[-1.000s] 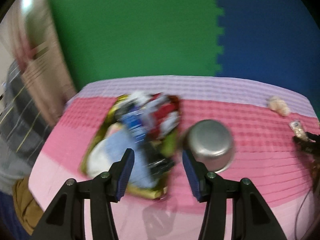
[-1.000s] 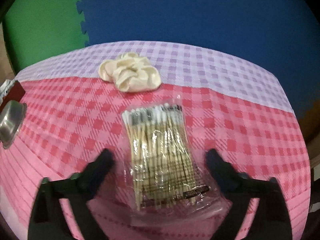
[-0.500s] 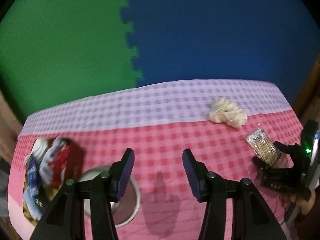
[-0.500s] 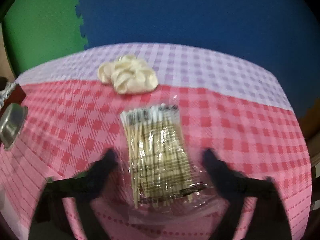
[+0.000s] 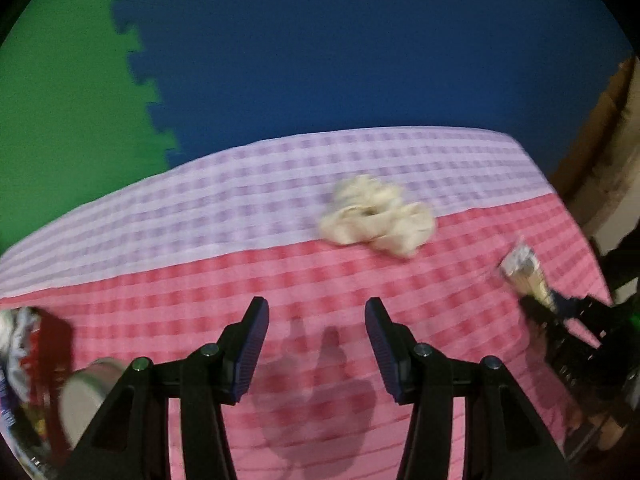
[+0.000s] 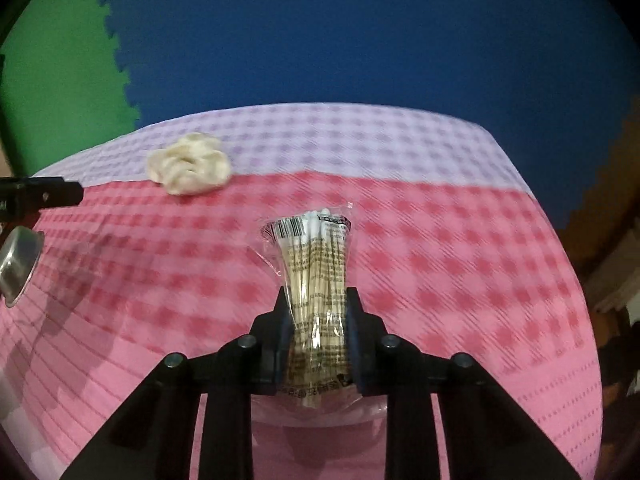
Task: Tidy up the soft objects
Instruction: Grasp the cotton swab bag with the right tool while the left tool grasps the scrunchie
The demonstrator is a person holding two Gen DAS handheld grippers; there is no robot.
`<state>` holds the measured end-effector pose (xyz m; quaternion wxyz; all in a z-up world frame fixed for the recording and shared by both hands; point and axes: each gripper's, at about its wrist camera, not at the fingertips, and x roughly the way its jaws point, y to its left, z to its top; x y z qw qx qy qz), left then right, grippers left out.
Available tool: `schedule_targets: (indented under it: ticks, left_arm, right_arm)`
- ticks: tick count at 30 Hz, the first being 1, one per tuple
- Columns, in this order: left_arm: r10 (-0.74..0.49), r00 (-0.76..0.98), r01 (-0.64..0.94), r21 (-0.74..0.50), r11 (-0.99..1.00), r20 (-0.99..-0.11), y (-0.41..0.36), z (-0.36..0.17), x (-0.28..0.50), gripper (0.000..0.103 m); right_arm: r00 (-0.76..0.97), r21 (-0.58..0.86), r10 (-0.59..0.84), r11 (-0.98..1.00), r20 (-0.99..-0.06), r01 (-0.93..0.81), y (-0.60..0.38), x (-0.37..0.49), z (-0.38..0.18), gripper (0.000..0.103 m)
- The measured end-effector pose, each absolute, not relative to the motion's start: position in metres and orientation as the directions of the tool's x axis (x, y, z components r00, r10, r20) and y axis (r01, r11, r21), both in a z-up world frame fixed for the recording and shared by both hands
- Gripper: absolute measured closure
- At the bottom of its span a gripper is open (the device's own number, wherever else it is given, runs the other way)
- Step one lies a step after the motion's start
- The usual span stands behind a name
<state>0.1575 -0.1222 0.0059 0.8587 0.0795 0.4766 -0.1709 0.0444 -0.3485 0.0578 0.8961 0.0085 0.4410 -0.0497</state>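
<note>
Where the right gripper [image 6: 316,312] pinches it, the cotton-swab packet [image 6: 314,256] narrows.

— What carries everything?

— A table under a checked cloth [image 5: 208,216], lilac along the far edge and pink and red nearer.

— What lies on it?

— A cream scrunchie [image 5: 378,216] sits on the line where lilac meets pink. Toward the left edge stands a metal bowl [image 6: 18,264], with a tray of colourful packets [image 5: 24,368] just beside it; blur hides whether they touch.

— And the clear packet of cotton swabs [image 6: 316,276]?

— Its far end points at the scrunchie, well apart from it. Whether it rests on the cloth cannot be told.
</note>
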Motion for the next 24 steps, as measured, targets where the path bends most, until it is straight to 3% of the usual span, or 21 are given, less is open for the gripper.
schedule_targets:
  ticks: [10, 19, 20, 21, 22, 24]
  left_arm:
    - [-0.267, 0.471, 0.445, -0.035, 0.895, -0.841, -0.195, -0.002, 0.195, 0.051]
    - [-0.211, 0.414, 0.373, -0.047, 0.927, -0.885, -0.205, -0.041, 0.229, 0.051]
    - [-0.207, 0.412, 0.371, -0.044, 0.928, -0.887, -0.204, -0.042, 0.230, 0.055]
    - [-0.204, 0.412, 0.374, -0.039, 0.927, -0.888, -0.203, -0.044, 0.229, 0.074]
    - [-0.203, 0.408, 0.384, -0.035, 0.923, -0.890, -0.203, -0.046, 0.228, 0.082]
    - [-0.206, 0.413, 0.395, -0.029, 0.918, -0.887, -0.202, -0.047, 0.224, 0.091]
  right_arm:
    - [0.594, -0.029, -0.092, 0.993, -0.799, 0.114, -0.350, 0.045, 0.057, 0.080]
    - [0.594, -0.011, -0.077, 0.993, -0.801, 0.115, -0.352, 0.046, 0.058, 0.079]
    - [0.594, -0.013, -0.079, 0.993, -0.801, 0.115, -0.352, 0.046, 0.057, 0.079]
    - [0.593, -0.015, -0.081, 0.993, -0.801, 0.115, -0.352, 0.046, 0.057, 0.079]
    - [0.593, -0.015, -0.081, 0.993, -0.801, 0.115, -0.351, 0.046, 0.057, 0.079]
    - [0.593, -0.015, -0.080, 0.993, -0.801, 0.115, -0.351, 0.046, 0.057, 0.079]
